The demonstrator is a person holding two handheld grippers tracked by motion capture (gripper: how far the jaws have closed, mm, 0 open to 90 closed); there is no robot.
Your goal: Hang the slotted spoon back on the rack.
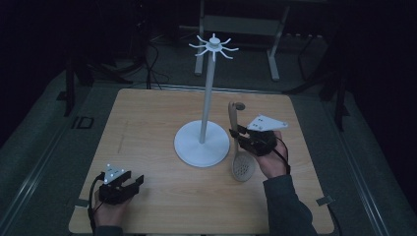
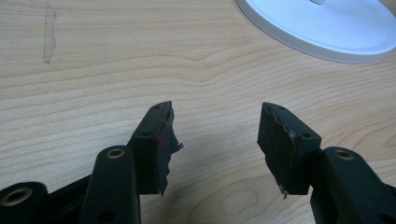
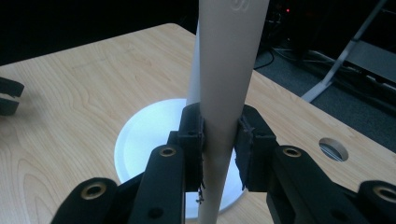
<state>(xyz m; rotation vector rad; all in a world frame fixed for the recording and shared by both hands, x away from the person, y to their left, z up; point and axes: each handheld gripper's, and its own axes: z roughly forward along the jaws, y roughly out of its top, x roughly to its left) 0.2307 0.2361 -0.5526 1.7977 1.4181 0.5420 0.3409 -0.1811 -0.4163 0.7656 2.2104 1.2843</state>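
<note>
From the high view, the white stand (image 1: 202,142) sits near the middle of the wooden table (image 1: 147,123), its pole rising to a crown of curved hooks (image 1: 214,46), and everything else is best placed against it. Just to the right of its round base lies a beige slotted spoon (image 1: 240,147), bowl toward the person and handle pointing away, with a hole at the handle's far end that looks made for a hook. The right gripper (image 1: 242,138) is clamped across that handle, probably so the spoon can be lifted and hung by its hole, though that is only a reading of the layout. The left gripper (image 1: 132,183) rests well to the left of the base and nearer the person, seemingly parked out of the way. In the left gripper view, its jaws stand wide apart over bare wood with nothing between them, the base's rim (image 2: 322,28) off at the upper right. In the right gripper view, both jaws press against the spoon's handle (image 3: 227,93), which rises upward in front of the stand's pole and base (image 3: 149,135).
</note>
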